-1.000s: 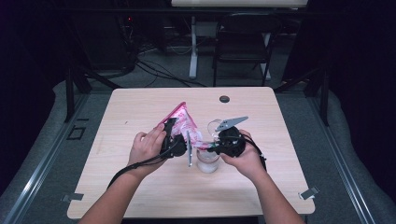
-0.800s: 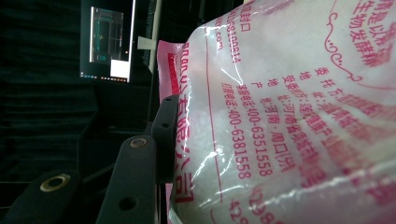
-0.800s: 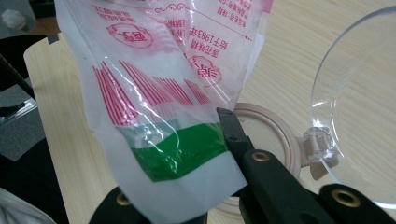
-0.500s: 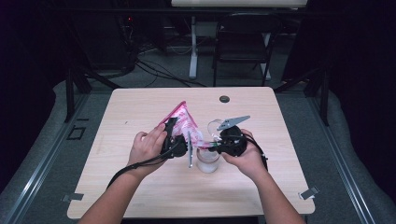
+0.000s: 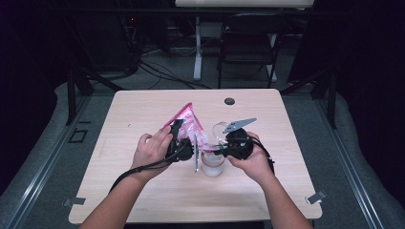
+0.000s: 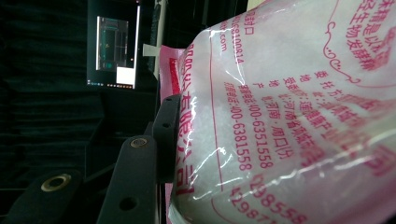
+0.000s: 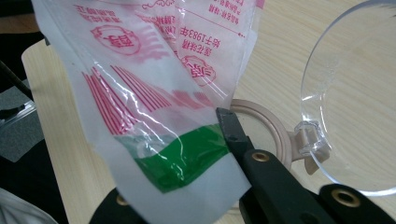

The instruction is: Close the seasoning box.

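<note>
A clear plastic bag (image 5: 189, 123) with pink print and white grains inside hangs tilted above a small clear jar (image 5: 212, 165) on the table. My left gripper (image 5: 178, 128) is shut on the bag's upper side; its black jaw presses the film of the bag (image 6: 289, 116) in the left gripper view. My right gripper (image 5: 213, 149) is shut on the bag's low end by the green stripe (image 7: 182, 156), right over the jar's beige rim (image 7: 268, 125). The jar's clear hinged lid (image 7: 355, 107) stands open, and it shows in the high view too (image 5: 220, 128).
The pale wooden table (image 5: 133, 109) has a black round plug (image 5: 229, 101) near its far edge. Metal clamps (image 5: 315, 197) sit at the front corners. A dark chair (image 5: 248, 43) and cables stand on the floor beyond the table.
</note>
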`<state>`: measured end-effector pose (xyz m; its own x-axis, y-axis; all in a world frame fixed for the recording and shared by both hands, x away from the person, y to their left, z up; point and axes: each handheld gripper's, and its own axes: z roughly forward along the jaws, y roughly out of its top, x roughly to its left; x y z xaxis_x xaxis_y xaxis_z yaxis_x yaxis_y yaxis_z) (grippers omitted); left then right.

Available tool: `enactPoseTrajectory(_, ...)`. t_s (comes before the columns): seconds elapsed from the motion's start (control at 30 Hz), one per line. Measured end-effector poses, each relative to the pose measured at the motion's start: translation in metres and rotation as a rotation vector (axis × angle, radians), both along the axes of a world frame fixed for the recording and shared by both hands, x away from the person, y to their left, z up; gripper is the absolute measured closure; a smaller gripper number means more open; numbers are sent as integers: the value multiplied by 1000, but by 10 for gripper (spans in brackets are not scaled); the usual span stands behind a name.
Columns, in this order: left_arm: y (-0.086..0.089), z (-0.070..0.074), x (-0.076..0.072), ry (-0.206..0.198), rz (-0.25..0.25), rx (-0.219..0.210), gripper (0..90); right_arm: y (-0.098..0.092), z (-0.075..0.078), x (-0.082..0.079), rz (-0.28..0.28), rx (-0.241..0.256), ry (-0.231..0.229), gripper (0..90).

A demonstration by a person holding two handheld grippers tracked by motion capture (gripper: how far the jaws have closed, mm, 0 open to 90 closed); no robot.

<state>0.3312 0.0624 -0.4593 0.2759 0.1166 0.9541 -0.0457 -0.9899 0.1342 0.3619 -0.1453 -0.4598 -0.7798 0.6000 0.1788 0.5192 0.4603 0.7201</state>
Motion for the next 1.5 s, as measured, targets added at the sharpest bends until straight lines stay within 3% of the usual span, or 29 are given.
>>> enactPoseTrajectory(0.63,-3,0,-1,-14,-16,24,621,1,-3,1,-1,-9,13,900)
enactPoseTrajectory(1.4,-3,-1,-2,2,-19,31,625,-2,-1,1,15,-29,27,900)
enactPoseTrajectory(1.5,-4,0,-3,-15,-25,36,625,-3,-1,2,16,-28,27,900)
